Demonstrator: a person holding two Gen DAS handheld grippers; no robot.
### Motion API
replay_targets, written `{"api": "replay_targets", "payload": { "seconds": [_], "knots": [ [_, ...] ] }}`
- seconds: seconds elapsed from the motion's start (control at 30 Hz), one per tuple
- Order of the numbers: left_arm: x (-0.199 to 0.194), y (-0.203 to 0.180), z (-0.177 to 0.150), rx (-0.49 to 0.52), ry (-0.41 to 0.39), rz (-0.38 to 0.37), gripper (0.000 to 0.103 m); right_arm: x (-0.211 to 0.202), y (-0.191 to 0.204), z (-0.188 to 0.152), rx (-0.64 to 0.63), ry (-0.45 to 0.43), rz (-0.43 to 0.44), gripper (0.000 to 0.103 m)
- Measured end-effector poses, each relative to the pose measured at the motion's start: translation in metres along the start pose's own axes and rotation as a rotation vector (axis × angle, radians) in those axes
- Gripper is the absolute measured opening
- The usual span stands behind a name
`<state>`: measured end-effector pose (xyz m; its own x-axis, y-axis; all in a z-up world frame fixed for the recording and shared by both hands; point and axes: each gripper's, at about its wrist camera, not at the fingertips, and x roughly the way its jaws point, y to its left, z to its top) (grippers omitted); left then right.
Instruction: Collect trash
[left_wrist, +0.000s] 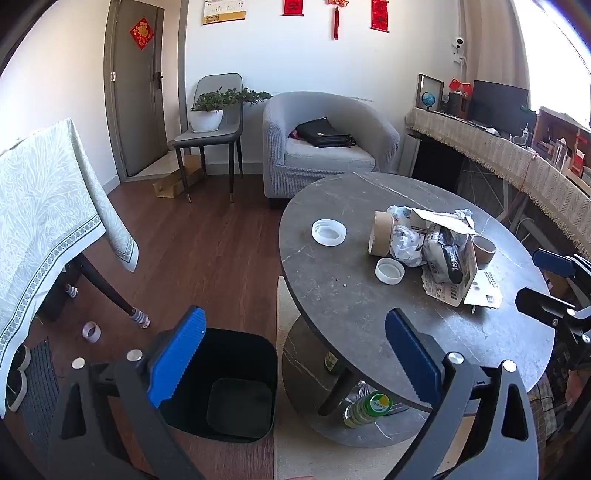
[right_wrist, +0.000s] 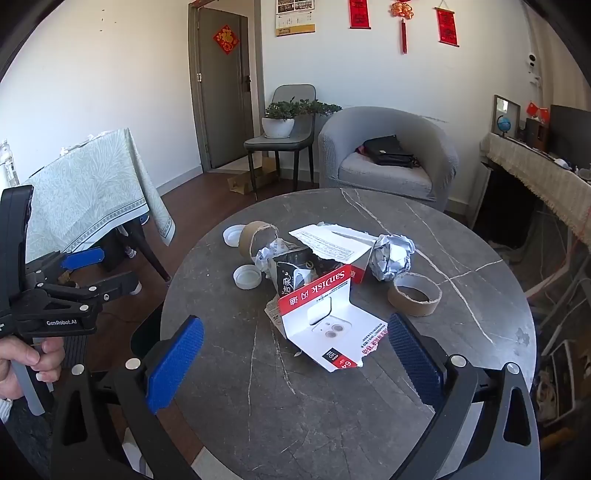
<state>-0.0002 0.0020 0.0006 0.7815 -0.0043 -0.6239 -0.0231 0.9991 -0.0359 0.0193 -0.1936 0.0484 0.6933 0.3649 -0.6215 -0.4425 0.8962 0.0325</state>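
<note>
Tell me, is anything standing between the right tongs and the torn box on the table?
Nothing visible does. The right tongs are open and empty, and only bare table lies between them and the torn box.

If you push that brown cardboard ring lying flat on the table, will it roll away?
Probably not: the cardboard ring lies flat on the table, so it should slide rather than roll. It looks hollow and thin-walled, so likely light, and a hard squeeze might crush it.
</note>
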Motion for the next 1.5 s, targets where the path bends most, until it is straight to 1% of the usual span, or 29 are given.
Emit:
{"api": "replay_targets", "payload": {
  "seconds": [1.5],
  "knots": [
    [0.0006,-0.0007,0.0,-0.003,0.003,0.007,0.099,0.0039,0.0024,-0.0007,-0.004,0.003,0.004,0.1]
  ]
}}
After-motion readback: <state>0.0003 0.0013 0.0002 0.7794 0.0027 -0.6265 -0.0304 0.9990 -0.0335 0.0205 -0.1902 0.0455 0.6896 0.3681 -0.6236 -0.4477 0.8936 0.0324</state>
